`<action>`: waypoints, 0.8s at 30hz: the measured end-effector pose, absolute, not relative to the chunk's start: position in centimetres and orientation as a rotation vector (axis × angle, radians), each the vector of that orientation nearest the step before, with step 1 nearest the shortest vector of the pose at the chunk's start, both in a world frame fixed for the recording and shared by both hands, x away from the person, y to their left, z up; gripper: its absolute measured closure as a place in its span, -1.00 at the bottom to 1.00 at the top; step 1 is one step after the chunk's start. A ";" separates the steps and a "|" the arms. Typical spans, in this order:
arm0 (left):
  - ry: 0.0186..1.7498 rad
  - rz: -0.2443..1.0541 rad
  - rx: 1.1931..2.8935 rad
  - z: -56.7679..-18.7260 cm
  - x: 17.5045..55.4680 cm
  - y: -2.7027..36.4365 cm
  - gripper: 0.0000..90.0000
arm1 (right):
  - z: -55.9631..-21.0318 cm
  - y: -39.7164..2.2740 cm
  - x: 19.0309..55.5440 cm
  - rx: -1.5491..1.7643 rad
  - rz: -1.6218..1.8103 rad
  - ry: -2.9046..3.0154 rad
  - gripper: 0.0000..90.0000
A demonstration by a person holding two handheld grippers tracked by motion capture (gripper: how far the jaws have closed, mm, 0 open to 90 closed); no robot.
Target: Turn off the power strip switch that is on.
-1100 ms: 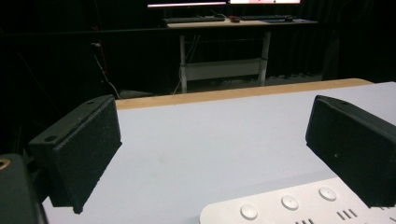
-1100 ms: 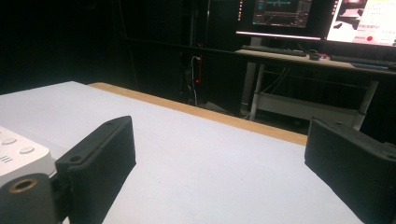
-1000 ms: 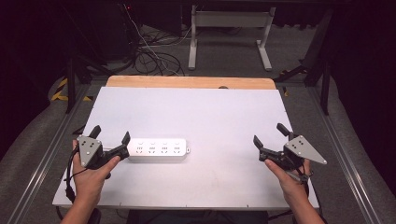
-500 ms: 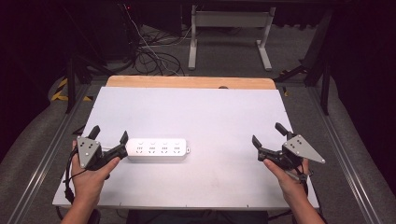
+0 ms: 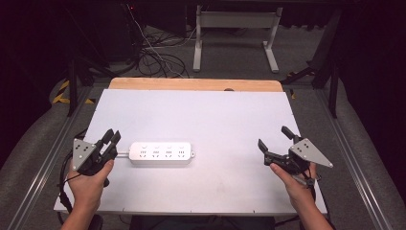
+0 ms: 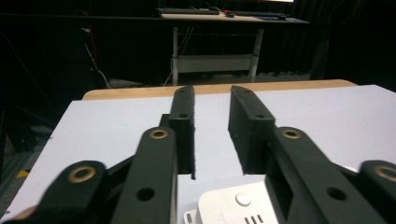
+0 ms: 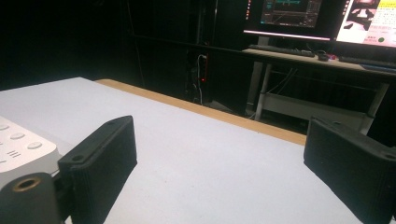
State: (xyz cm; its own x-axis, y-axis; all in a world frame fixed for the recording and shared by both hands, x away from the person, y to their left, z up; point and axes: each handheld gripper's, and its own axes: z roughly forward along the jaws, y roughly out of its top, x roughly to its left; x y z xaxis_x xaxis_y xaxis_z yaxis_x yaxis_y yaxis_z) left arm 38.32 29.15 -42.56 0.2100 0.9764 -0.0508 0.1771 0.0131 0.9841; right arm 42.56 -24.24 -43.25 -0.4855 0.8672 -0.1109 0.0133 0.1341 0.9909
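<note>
Looking across the white surface (image 5: 215,124), I find it bare apart from the white power strip (image 5: 162,154), which lies flat toward the near left with its sockets facing up. My left tongs (image 5: 113,139) hang just beside its left end; their jaws have just been closing, and in the left gripper view they stand narrowed to a small gap with nothing between them, the strip's end sitting below and nearer the camera. My right tongs (image 5: 274,137) rest well apart at the near right, jaws released wide. I judge the risk to be this: clenching on air above the strip's end, the left tongs could nudge or skid the light strip instead of gripping it.
</note>
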 end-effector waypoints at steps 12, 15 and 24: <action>1.226 0.816 1.671 -42.6 40.9 28.6 1.00 | -43.3 -24.0 42.6 0.858 1.439 1.677 -0.78; 1.239 0.752 1.751 -42.8 41.9 27.8 1.00 | -43.3 -24.0 42.6 0.864 1.433 1.679 -0.78; 1.274 0.664 1.925 -43.3 44.1 26.0 1.00 | -43.3 -24.0 42.4 0.858 1.432 1.682 -0.78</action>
